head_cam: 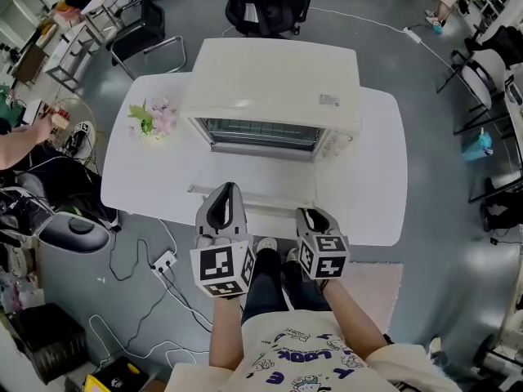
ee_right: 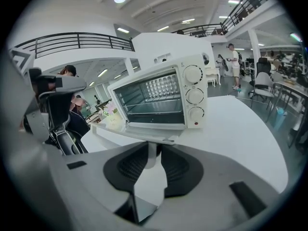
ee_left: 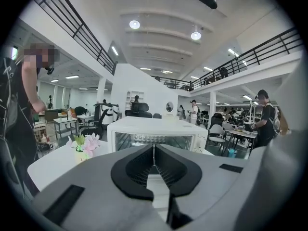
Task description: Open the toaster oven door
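Observation:
The white toaster oven [head_cam: 270, 80] stands at the back of a white table [head_cam: 372, 170]. Its glass door [head_cam: 261, 199] hangs down flat toward me, leaving the rack inside in view [ee_right: 154, 97]. My right gripper [head_cam: 311, 216] is at the door's front right corner. Its pads are shut on the white door handle [ee_right: 152, 154], which shows between them in the right gripper view. My left gripper [head_cam: 222, 206] hovers over the door's left part, shut with nothing in it. In the left gripper view its pads meet in front of the oven [ee_left: 156, 131].
A small pot of pink flowers [head_cam: 154, 121] sits on the table left of the oven. Office chairs [head_cam: 261, 2] stand behind the table. A power strip [head_cam: 163, 261] and cables lie on the floor at the left. A person's arm [head_cam: 24, 141] reaches in at the far left.

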A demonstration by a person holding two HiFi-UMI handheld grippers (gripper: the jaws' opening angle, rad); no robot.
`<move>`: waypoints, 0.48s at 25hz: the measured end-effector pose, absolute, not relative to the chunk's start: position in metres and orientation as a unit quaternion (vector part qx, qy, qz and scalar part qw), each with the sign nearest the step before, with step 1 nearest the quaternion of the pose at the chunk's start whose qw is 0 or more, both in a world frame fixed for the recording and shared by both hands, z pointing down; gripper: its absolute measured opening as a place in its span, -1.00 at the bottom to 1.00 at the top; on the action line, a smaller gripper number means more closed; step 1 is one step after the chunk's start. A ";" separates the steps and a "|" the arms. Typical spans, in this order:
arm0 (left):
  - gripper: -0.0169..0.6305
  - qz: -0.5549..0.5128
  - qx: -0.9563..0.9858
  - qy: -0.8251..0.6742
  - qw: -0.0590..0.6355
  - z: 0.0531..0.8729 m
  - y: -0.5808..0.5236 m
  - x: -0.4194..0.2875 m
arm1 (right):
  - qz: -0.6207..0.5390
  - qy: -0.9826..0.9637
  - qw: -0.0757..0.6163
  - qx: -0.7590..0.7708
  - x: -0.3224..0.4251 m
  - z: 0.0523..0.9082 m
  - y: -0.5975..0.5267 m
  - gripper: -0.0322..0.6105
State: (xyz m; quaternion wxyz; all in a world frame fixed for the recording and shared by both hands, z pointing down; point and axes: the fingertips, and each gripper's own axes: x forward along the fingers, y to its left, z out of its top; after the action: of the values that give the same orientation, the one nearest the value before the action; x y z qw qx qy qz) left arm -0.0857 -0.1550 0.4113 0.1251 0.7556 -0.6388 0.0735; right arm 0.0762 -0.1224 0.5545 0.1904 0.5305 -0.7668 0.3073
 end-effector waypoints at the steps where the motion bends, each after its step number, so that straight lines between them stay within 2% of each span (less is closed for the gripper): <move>1: -0.91 0.074 0.753 -0.641 0.126 0.412 -0.152 -0.084 | 0.307 -0.768 0.191 0.528 0.077 0.556 -0.120 -0.65; 12: -0.91 0.076 0.741 -0.655 0.126 0.426 -0.123 -0.083 | 0.295 -0.779 0.182 0.522 0.075 0.573 -0.108 -0.65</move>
State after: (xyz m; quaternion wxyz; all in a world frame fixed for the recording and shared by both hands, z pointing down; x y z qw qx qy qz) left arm -0.0827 -0.1234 0.4256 0.1256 0.7411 -0.6552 0.0756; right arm 0.0747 -0.1084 0.5733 0.1818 0.5224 -0.7792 0.2949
